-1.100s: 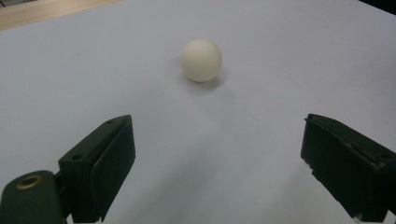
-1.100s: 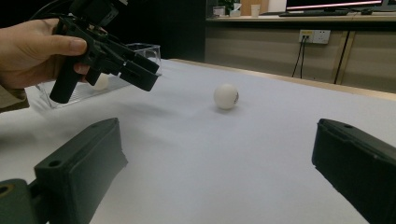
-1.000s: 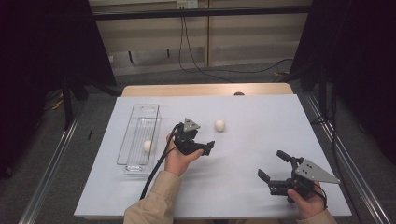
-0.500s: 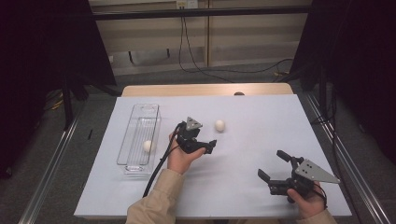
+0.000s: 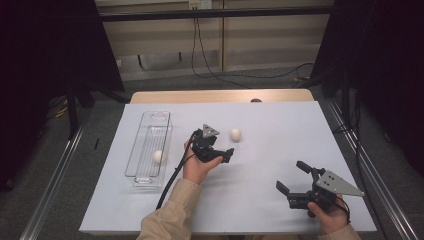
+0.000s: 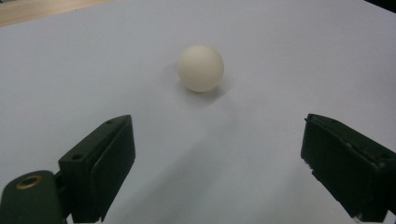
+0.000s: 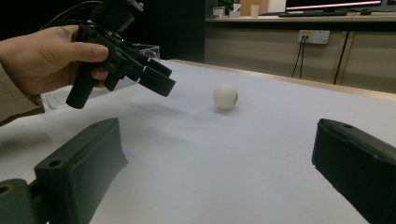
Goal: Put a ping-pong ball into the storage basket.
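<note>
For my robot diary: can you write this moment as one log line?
left tool: open, aimed at loose ball, apart | right tool: open, idle | second ball: inside clear tray

Bare table (image 5: 280,145) lies between the left gripper (image 5: 226,151) and ball (image 5: 235,134).

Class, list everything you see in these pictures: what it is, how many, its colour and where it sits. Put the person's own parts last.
Ball on the sheet: one, cream-white, just ahead of the left gripper.
Ball in the tray: one, cream-white.
Tray: one, clear, left side of the sheet.
Sheet: one, white, covering the table.
Table: one, wooden, far edge showing.
Left gripper: one, black, open, above the sheet.
Right gripper: one, black, open, near right.
Hands: two, holding the grippers.
</note>
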{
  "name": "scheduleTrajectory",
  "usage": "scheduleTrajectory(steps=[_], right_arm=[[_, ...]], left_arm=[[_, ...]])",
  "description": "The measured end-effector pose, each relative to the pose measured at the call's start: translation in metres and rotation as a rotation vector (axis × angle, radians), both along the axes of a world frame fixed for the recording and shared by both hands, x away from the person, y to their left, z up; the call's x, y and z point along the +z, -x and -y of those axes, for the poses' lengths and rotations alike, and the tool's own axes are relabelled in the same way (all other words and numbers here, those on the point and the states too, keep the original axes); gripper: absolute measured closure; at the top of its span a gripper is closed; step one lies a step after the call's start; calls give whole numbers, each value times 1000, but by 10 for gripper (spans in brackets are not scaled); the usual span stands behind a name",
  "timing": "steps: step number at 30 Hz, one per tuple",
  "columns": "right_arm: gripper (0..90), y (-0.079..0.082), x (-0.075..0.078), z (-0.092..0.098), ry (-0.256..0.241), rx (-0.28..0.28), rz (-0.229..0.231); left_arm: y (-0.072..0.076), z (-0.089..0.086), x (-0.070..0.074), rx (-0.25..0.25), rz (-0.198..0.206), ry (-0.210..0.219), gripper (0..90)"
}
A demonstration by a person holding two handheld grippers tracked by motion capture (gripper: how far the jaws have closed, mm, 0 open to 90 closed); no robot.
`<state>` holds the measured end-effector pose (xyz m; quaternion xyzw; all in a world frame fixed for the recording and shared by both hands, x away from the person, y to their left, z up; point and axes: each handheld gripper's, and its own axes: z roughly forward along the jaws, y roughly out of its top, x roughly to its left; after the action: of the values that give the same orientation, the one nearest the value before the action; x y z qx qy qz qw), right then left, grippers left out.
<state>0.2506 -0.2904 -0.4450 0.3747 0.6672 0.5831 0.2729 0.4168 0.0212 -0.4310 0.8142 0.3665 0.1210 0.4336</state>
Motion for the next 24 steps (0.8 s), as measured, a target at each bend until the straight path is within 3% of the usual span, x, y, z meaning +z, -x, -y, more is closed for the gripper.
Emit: scheduleTrajectory(steps=[18,24], right_arm=[[14,0,0,0,2,4,1],[15,0,0,0,2,3,2]], left_arm=[[-9,3,-7,9,-3,-15,100],[-10,7,-8,11,-8,0,99]])
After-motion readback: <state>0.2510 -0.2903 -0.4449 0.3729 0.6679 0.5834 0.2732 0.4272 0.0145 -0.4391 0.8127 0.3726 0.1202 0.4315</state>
